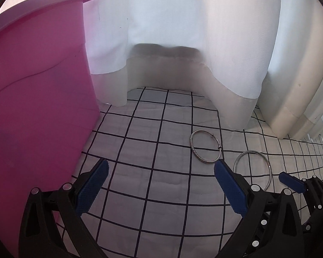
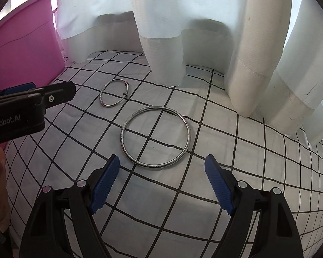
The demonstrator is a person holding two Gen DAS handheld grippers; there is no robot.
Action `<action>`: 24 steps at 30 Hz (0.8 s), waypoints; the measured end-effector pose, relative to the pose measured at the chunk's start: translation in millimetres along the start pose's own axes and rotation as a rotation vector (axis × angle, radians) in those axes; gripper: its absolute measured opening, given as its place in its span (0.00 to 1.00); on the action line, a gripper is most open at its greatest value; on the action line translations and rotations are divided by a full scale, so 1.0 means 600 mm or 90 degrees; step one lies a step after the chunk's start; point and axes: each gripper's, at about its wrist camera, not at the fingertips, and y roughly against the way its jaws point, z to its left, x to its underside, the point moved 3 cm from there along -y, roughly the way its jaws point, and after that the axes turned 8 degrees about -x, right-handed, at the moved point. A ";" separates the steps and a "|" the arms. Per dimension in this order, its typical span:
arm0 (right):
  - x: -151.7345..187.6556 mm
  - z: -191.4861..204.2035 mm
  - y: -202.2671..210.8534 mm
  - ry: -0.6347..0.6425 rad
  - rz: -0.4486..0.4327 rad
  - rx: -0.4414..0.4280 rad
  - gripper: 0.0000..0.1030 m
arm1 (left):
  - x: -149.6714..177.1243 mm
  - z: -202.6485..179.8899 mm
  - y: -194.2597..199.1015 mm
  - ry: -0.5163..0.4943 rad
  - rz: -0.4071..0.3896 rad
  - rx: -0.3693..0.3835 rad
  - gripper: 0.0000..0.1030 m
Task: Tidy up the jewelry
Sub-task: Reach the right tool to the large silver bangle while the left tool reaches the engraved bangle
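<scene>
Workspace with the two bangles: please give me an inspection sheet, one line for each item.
Surface: white cloth with black grid.
Job's things: clasp bangle and plain bangle lie flat, apart.
Clutter: pink bin at the left.
Grippers: left gripper open, empty; right gripper open, empty, short of the plain bangle.
Cables: nothing seen.
Surroundings: white curtains hang behind.
</scene>
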 end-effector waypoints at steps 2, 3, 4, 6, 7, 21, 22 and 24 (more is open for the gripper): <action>-0.006 0.006 -0.003 0.000 -0.002 0.003 0.75 | -0.004 0.000 -0.007 -0.002 -0.001 -0.008 0.94; -0.009 0.007 -0.006 -0.003 -0.001 0.003 0.75 | -0.005 -0.001 -0.010 -0.002 0.000 -0.010 0.94; -0.014 0.008 -0.010 -0.007 -0.001 0.002 0.75 | -0.006 -0.001 -0.014 -0.002 0.002 -0.011 0.94; -0.025 0.008 -0.024 -0.015 0.000 0.002 0.78 | -0.007 -0.001 -0.020 -0.001 0.009 -0.011 0.94; -0.028 0.005 -0.028 -0.022 -0.001 0.002 0.79 | -0.007 -0.001 -0.024 0.000 0.011 -0.012 0.94; -0.061 -0.056 -0.050 -0.087 -0.016 0.031 0.81 | -0.018 -0.025 -0.067 -0.003 0.032 -0.009 0.94; -0.063 -0.061 -0.052 -0.091 -0.018 0.032 0.81 | -0.016 -0.028 -0.070 -0.005 0.034 -0.009 0.94; -0.067 -0.071 -0.054 -0.094 -0.020 0.034 0.81 | -0.016 -0.034 -0.074 -0.009 0.037 -0.011 0.94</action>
